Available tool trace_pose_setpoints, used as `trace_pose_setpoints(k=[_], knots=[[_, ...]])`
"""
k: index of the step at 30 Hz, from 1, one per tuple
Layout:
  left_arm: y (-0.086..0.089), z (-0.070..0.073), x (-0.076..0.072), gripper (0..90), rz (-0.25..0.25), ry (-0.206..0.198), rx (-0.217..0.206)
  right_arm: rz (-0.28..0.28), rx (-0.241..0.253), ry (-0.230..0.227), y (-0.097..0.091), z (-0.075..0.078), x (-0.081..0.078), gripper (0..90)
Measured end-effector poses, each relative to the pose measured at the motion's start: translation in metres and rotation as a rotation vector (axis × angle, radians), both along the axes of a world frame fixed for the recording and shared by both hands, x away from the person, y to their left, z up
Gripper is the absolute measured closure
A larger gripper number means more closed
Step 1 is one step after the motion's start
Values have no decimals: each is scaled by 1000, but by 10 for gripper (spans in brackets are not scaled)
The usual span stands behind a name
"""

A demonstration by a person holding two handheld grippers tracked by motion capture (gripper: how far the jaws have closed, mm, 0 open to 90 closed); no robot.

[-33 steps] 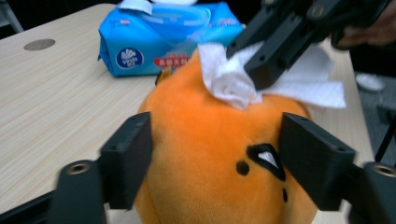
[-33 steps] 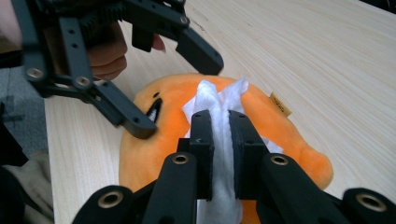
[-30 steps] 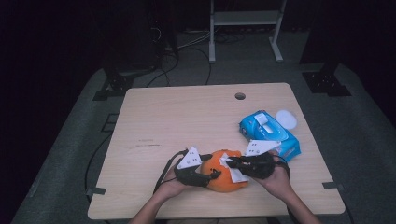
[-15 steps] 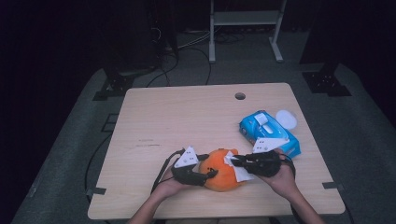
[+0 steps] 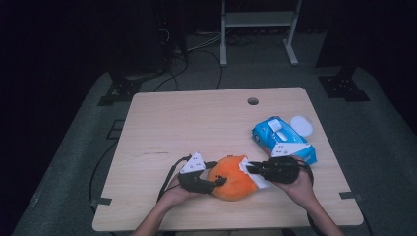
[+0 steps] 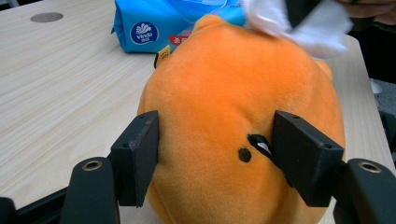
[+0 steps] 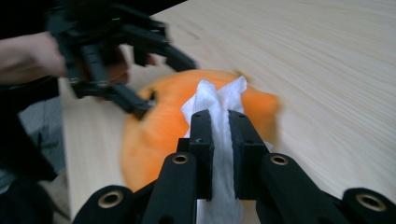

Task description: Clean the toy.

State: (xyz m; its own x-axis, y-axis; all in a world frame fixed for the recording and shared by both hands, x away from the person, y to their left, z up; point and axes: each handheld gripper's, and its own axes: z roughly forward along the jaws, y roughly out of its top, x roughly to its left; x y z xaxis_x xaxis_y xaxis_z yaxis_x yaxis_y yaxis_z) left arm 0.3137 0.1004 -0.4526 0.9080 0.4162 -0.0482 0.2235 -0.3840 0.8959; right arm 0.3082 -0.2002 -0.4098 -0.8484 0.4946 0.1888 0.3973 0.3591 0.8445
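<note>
Plush toy [image 5: 235,183]: orange, on table [image 5: 196,128].
Left gripper [image 6: 215,158]: jaws half-closed, clamping the plush's sides.
Right gripper [image 7: 219,126]: nearly closed, pinching white wipe [image 7: 217,100] against plush.

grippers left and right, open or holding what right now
left gripper: shut on the orange plush
right gripper: shut on a white wipe, pressed to the plush

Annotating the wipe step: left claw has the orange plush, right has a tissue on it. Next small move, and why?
Probably a short stroke of the white tissue across the top of the orange plush toy. The right claw is shut on the tissue, whose free end rests on the toy's upper surface, and the left claw clamps the toy from both sides on the table, so it should stay put.
</note>
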Motion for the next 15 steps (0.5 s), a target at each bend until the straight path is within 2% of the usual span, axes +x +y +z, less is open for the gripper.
trace_pose_setpoints(k=[3, 6, 8, 10, 12, 13, 15], knots=[[3, 0, 1, 333, -5, 6, 0, 25, -36, -31, 8, 2, -5, 801], [4, -1, 3, 333, 5, 15, -10, -2, -58, -25, 2, -1, 1, 802], [3, -1, 3, 332, 3, 12, -11, -16, -47, 7, -6, -6, 6, 801], [3, -1, 3, 327, 6, 11, -7, -10, -49, 17, -10, -6, 5, 802], [5, -2, 3, 325, 10, 16, -10, 30, -44, 12, -7, -2, -1, 802], [6, -3, 4, 322, 9, 19, -9, 70, -54, 4, -2, -1, -6, 802], [7, -3, 5, 321, 12, 27, -14, 92, -71, -7, 3, 0, -9, 801]])
